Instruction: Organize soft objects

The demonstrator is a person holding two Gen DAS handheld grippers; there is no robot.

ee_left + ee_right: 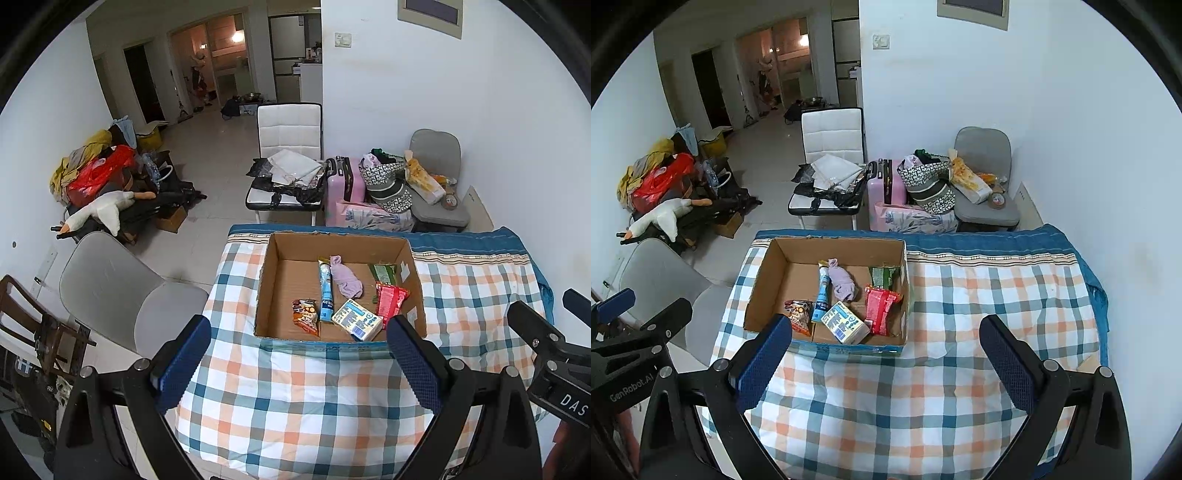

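Observation:
An open cardboard box (269, 291) (764, 280) sits on a table with a plaid cloth (295, 398) (923, 398). In it lie a lilac rolled sock (345, 278) (842, 282), a blue tube (325, 295) (820, 299), a tissue pack (357, 319) (846, 325), a red snack bag (389, 299) (879, 308), a green packet (384, 273) (884, 276) and an orange snack bag (306, 314) (798, 314). My left gripper (299, 354) is open and empty, above the cloth just in front of the box. My right gripper (886, 354) is open and empty, to the right of the box's front.
A grey chair (122, 291) stands left of the table. Behind the table are a white chair with bags (288, 155), a pink suitcase (343, 188) and a grey chair with clutter (432, 177). A pile of clothes and a plush goose (99, 210) lies at the left wall.

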